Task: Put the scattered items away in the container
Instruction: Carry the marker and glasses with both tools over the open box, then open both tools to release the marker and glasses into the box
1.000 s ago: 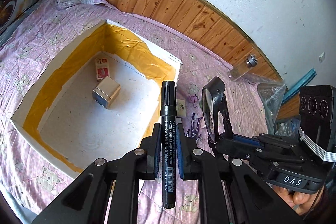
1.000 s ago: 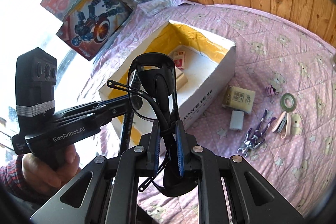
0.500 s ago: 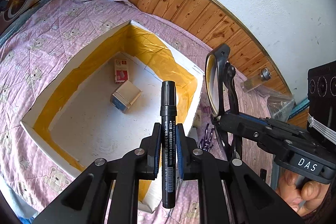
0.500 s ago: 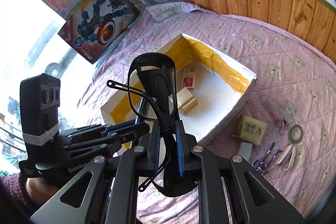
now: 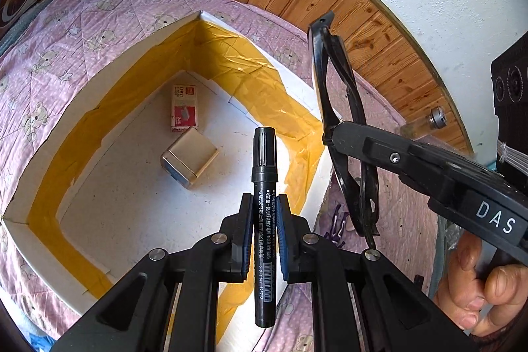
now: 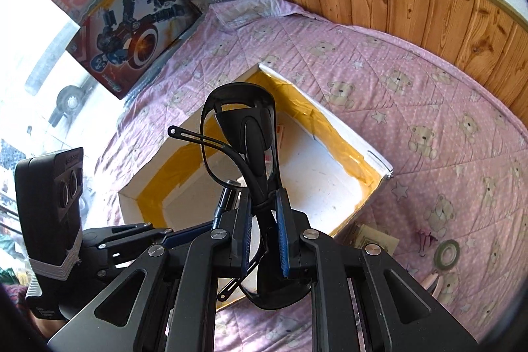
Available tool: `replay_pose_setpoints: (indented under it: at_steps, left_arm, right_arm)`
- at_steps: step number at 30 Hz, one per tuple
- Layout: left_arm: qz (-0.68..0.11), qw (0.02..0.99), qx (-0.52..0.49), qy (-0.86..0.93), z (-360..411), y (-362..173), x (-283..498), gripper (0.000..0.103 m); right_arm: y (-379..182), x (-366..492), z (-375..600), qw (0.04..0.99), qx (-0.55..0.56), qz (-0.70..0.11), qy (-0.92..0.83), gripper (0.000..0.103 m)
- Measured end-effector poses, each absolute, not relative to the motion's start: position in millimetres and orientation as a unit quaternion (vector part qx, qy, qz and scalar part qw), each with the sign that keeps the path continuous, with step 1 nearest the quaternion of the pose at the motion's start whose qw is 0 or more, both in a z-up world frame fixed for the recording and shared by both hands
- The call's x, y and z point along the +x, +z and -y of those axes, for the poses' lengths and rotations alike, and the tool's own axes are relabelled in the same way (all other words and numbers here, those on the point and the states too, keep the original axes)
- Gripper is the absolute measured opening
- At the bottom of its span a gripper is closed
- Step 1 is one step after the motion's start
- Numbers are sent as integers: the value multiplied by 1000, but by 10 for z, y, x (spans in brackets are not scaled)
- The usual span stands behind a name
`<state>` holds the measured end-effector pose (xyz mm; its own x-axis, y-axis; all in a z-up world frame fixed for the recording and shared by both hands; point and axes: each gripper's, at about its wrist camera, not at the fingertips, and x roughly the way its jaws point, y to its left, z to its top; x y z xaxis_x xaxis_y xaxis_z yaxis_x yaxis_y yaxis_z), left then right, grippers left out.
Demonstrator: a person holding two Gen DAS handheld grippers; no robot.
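Here, left hand-held gripper clenched on a black marker, held upright at lower centre of the left wrist view, cap over the open box. Right hand-held gripper clenched on a pair of black glasses, at centre of the right wrist view, above the same box. Box on a pink bear-print bed; yellow tape lining its inner walls; inside, left of centre in the left wrist view, a small red-and-white carton and a metallic cube, touching at one corner.

Probably mid-carry, both items poised for release into the box. Risks: glasses gripped by thin folded arms, so likely to twist or snag on a pad when let go; both tools crowded over one opening, so a knock between them possible; a drop near the right wall could send glasses onto the bed. Loose bits outside the box at lower right of the right wrist view: a tape roll, a small card packet.

Writing: "DAS" on the right tool's body, white on black; rows of small characters and a barcode on the marker barrel, too fine to read; carton print unreadable.
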<state>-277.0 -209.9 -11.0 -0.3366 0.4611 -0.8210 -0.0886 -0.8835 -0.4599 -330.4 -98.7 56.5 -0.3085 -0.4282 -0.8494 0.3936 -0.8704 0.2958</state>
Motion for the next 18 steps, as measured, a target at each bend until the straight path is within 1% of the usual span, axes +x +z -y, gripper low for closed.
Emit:
replay_pose_setpoints:
  at_steps: [8, 18]
  left_arm:
    - [163, 165, -569, 789, 1997, -290, -2965, 14]
    - [172, 153, -588, 776, 1947, -508, -3120, 14]
  right_arm:
    - [252, -3571, 1001, 243, 551, -8, -798, 14]
    - [31, -3798, 1036, 238, 565, -31, -789, 13]
